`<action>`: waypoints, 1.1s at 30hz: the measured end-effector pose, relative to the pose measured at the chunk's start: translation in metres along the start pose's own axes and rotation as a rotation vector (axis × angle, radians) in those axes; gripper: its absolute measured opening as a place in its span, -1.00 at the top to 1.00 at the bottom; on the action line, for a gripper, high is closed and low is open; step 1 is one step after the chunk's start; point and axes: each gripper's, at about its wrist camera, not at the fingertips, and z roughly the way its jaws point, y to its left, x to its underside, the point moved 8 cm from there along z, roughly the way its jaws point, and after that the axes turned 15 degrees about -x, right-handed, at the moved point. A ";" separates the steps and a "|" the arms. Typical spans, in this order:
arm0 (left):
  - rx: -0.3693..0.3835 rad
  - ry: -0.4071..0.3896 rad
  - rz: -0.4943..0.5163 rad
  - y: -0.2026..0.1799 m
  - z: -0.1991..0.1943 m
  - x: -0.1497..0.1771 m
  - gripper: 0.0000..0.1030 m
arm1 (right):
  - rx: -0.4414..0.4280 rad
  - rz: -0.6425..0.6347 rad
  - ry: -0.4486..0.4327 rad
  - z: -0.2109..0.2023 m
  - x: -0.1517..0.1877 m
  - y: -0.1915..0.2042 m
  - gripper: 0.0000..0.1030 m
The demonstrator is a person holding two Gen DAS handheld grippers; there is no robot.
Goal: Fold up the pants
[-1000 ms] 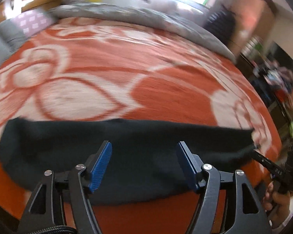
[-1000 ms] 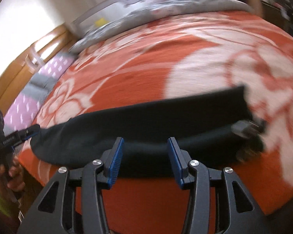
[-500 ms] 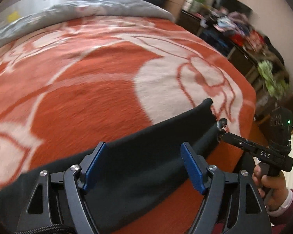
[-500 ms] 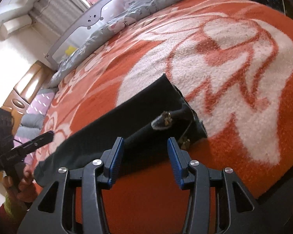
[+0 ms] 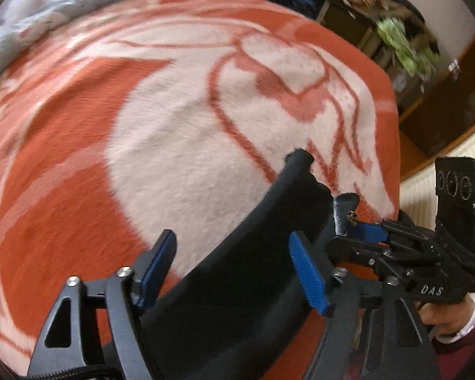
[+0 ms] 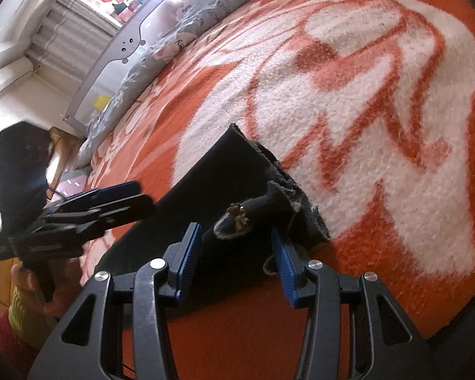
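Note:
Black pants (image 5: 253, 269) lie folded lengthwise along the near edge of the bed on an orange and white blanket (image 5: 180, 145). Their frayed end with a metal clasp (image 6: 237, 218) shows in the right wrist view, and the pants (image 6: 218, 171) run off to the left. My left gripper (image 5: 234, 269) is open, its jaws over the pants near that end. My right gripper (image 6: 234, 253) is open with the clasp end just in front of its jaws. It also shows in the left wrist view (image 5: 367, 232), its tips at the clasp end.
A grey quilt (image 6: 180, 41) and a white headboard (image 6: 123, 44) lie at the far side of the bed. Shelves with clothes (image 5: 395, 31) stand beyond the bed's right edge. The bed's near edge is just under both grippers.
My left gripper has swung right along the pants to their clasp end. My right gripper has moved closer to that end. Both have stayed open.

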 end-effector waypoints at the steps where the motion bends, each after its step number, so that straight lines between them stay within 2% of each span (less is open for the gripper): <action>1: -0.004 0.025 0.023 -0.005 0.011 -0.001 -0.03 | -0.004 -0.002 0.001 0.001 0.000 -0.001 0.34; 2: -0.009 0.038 0.031 -0.006 0.015 0.000 0.17 | -0.009 -0.004 0.004 0.002 0.001 -0.001 0.46; 3: -0.011 0.063 0.047 -0.009 0.024 0.001 0.55 | -0.013 -0.009 0.008 0.003 0.002 0.000 0.72; 4: -0.016 0.069 0.058 -0.012 0.027 0.001 0.62 | -0.014 -0.017 0.008 0.002 0.002 0.001 0.85; 7: -0.008 0.025 0.083 -0.019 0.017 -0.001 0.82 | -0.037 -0.046 -0.014 -0.010 -0.001 0.009 0.88; 11: 0.017 0.008 0.103 -0.028 0.006 -0.004 0.82 | -0.050 -0.043 -0.019 -0.027 0.002 0.011 0.89; 13: 0.001 0.028 0.126 -0.032 0.013 -0.002 0.74 | -0.040 -0.026 -0.002 -0.027 0.007 0.004 0.89; 17: -0.038 0.061 0.145 -0.034 0.024 -0.004 0.32 | 0.004 0.039 0.016 -0.029 0.017 -0.016 0.75; 19: -0.046 0.057 0.146 -0.032 0.023 -0.007 -0.14 | 0.004 0.039 -0.011 -0.037 0.016 -0.017 0.57; 20: -0.048 0.051 0.149 -0.031 0.021 -0.008 -0.17 | 0.007 0.032 -0.024 -0.041 0.016 -0.017 0.49; 21: -0.047 0.050 0.155 -0.030 0.021 -0.011 -0.17 | 0.004 0.030 -0.033 -0.043 0.016 -0.017 0.27; 22: -0.043 0.057 0.156 -0.029 0.022 -0.012 -0.17 | 0.001 0.034 -0.033 -0.042 0.016 -0.018 0.14; 26: -0.026 0.097 0.172 -0.032 0.033 -0.016 -0.17 | -0.054 0.078 -0.013 -0.026 0.023 -0.020 0.14; 30: -0.003 0.148 0.195 -0.041 0.052 -0.013 -0.10 | -0.082 0.044 -0.009 -0.010 0.030 -0.018 0.14; 33: 0.055 0.173 0.169 -0.047 0.065 -0.015 -0.10 | -0.070 0.001 -0.025 0.000 0.031 -0.018 0.16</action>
